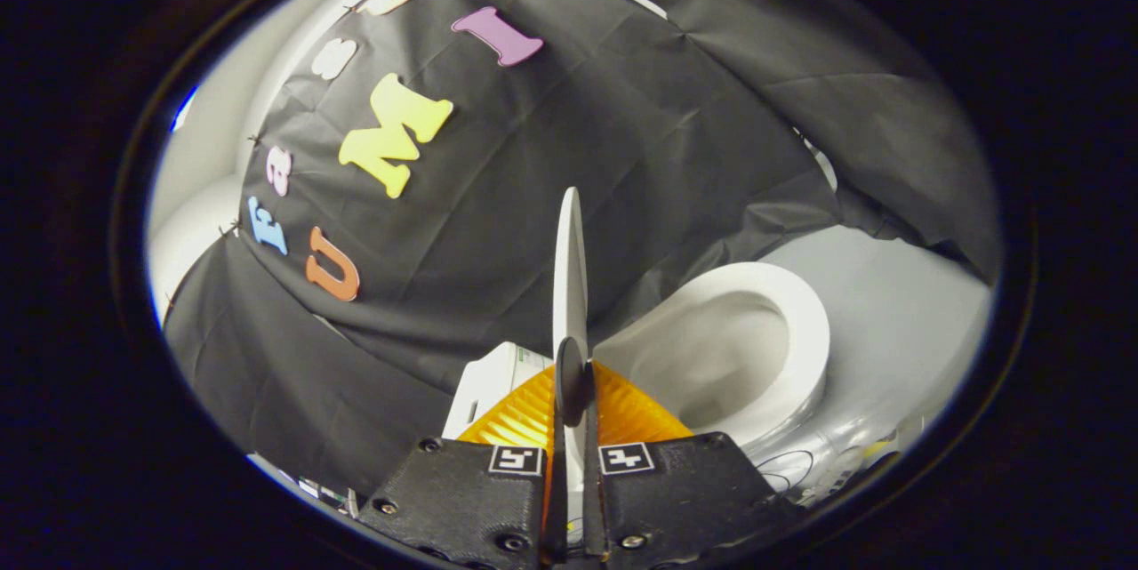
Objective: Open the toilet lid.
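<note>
Cloth (498, 223), black and creased, hangs as the booth wall across the left and middle, with a pale wall (209, 152) showing past its left edge. Below the cloth, just left of the fingers, sits a white cistern top (493, 383) with a greenish strip along its rim. The toilet lid (570, 276) stands edge-on in the middle, a thin white blade whose long axis runs straight up and away from the gripper (573, 383), its free end pointing up toward the cloth. The jaws are clenched on the lid's lower edge: the two orange ribbed fingers (520, 417) press in from either side, the dark tips meeting the white edge between them, and the lid's edge runs down into the slot between the black finger mounts (685, 481), each of which carries a small square marker. To the right of the lid, beyond the right finger, the white toilet seat (805, 321) rings the open bowl (711, 357), its oval tilted and stretching away to the upper right. Grey floor (889, 312) lies beyond the seat, under a fold of the black cloth.
</note>
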{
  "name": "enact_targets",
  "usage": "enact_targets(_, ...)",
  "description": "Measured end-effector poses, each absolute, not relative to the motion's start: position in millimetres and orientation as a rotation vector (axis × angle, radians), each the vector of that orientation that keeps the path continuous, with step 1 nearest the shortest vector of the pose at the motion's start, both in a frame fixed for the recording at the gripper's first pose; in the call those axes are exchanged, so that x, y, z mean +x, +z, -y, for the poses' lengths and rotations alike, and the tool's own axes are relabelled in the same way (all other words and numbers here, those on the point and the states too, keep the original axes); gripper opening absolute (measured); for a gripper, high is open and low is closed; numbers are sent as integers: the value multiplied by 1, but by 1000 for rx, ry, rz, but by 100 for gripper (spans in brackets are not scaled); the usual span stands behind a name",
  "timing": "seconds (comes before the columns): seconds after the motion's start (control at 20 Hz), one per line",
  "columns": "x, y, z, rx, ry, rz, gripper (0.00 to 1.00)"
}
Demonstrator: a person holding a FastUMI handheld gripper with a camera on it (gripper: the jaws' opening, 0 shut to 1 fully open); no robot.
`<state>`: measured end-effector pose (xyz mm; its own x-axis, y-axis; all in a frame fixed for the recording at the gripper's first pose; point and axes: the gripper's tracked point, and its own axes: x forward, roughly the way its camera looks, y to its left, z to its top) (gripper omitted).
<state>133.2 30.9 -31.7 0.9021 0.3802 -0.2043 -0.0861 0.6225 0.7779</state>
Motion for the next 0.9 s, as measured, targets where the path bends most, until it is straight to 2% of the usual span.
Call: enact_targets(0.9, 127, 25, -107, 667, 274, -321, 10)
